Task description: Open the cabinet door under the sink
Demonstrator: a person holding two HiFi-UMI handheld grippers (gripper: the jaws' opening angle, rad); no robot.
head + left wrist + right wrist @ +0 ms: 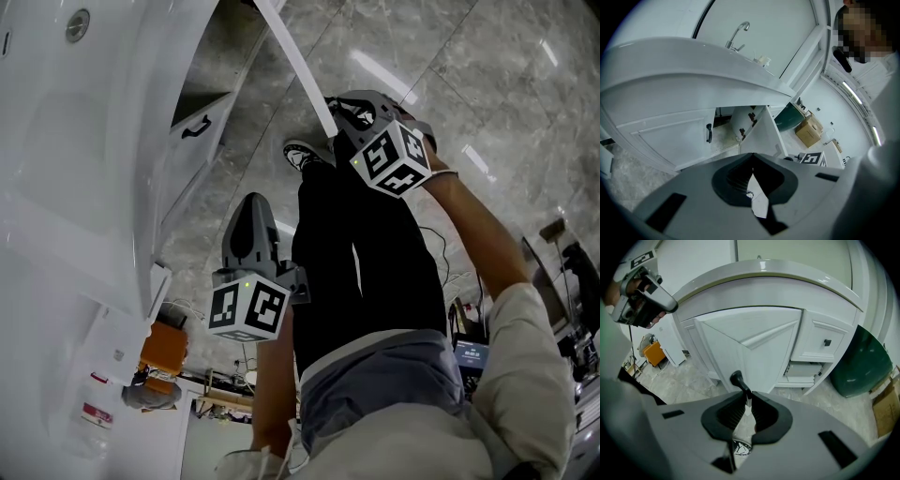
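While the black door handle [738, 380] is clamped between the closed jaws of the right gripper [747, 398], the cabinet door [754, 345] it belongs to is seen swung well out from the vanity cabinet [740, 291], toward the person. The opening is therefore judged as good as done. Only the release of the handle, or perhaps a little more swing, is left.

The left gripper [753, 157] is held clear of the cabinet. Its jaws are closed tip to tip and nothing is caught between them.

Beyond it, the second door [670, 133] is shown shut under the sink [693, 61], and its own handle [708, 132] is untouched. Between the two doors a dark interior [724, 112] is exposed, but what is stored in it cannot be made out.

Beside the open door, a drawer [827, 341] with a small dark knob is seen closed.

Farther off, a dark green bin [862, 364] is stood on the floor beside the cabinet, with a cardboard box [809, 132] just past it. The contents of neither are shown.
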